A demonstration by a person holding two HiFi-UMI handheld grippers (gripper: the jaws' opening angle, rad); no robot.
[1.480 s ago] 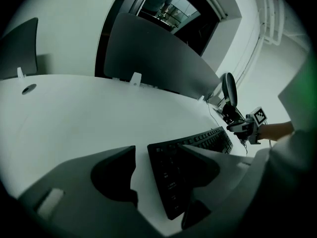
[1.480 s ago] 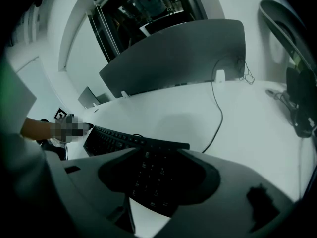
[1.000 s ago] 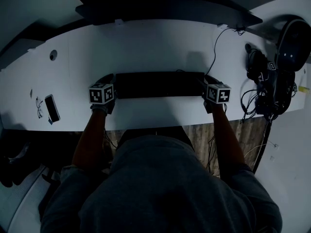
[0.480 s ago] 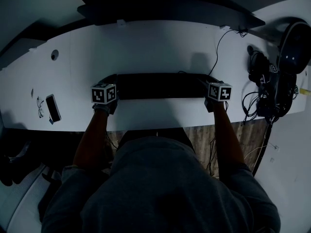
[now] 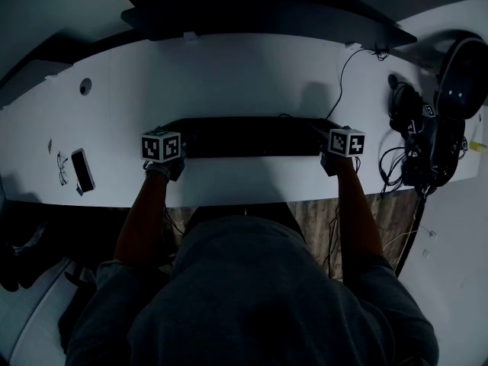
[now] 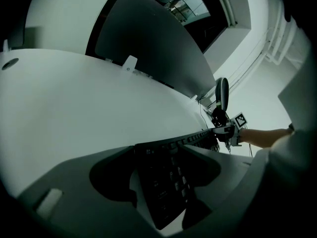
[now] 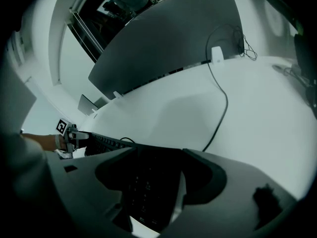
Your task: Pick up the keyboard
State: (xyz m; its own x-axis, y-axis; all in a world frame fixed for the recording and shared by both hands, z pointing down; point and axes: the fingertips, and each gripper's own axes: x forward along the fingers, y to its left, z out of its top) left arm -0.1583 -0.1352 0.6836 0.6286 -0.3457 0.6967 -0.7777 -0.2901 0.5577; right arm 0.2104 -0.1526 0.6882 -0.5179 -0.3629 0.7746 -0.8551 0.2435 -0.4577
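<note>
A black keyboard (image 5: 252,136) lies flat on the white desk (image 5: 229,75) in front of me. My left gripper (image 5: 177,139) straddles its left end and my right gripper (image 5: 326,139) its right end. In the left gripper view the keyboard (image 6: 166,182) runs between the two fingers (image 6: 111,172), with a pale strip of desk beside the left one. In the right gripper view the keyboard (image 7: 148,182) sits between the jaws of that gripper (image 7: 159,152), a light gap along its right side. The right jaws have just been opening, with the keyboard's end between them.
A phone (image 5: 81,170) lies at the desk's front left, near a round cable hole (image 5: 85,87). A thin cable (image 5: 339,75) runs from the keyboard's right end to the back. Tangled cables and black gear (image 5: 415,136) crowd the right end. A dark partition (image 5: 259,14) lines the back edge.
The right gripper's marker cube has shifted slightly to the right. The keyboard and the left gripper stay about where they were.
</note>
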